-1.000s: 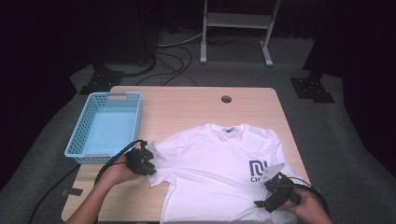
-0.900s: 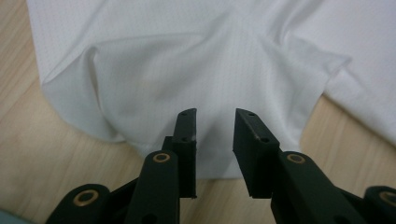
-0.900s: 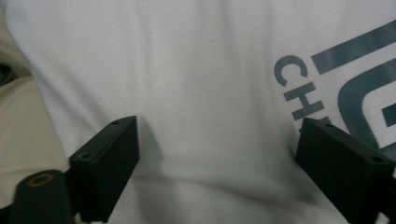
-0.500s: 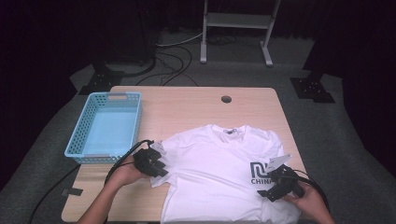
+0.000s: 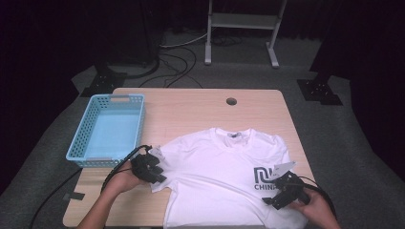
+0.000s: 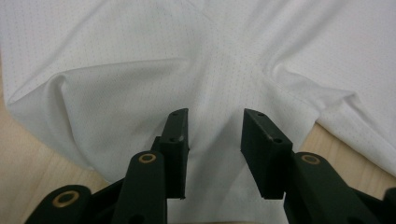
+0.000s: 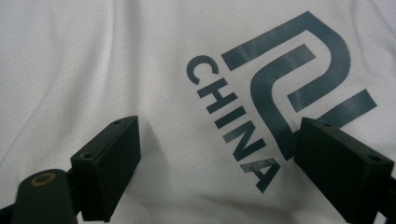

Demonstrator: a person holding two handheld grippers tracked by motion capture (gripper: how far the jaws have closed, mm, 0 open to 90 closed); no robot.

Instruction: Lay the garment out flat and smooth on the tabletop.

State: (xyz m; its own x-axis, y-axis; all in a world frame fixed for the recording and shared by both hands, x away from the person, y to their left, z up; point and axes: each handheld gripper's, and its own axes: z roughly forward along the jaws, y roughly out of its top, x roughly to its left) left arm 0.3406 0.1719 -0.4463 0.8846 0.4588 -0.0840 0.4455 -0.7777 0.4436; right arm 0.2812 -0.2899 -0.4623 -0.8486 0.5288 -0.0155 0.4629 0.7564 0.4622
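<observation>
A white T-shirt lies spread face up on the wooden table, collar toward the far side. A dark logo with the word CHINA is printed on its right chest. My left gripper rests on the shirt's left sleeve. In the left gripper view its jaws stand a little apart, open over the sleeve cloth, near the sleeve's hem. My right gripper hovers just below the logo. In the right gripper view its jaws are spread wide over the CHINA print, holding nothing.
A light blue plastic basket stands empty on the table's left side, close to the left hand. A round cable hole sits near the far edge. Cables trail from both grippers off the near edge. Dark floor with stands surrounds the table.
The left gripper has slid right onto the sleeve. The right gripper has moved forward onto the shirt, up to the logo.
</observation>
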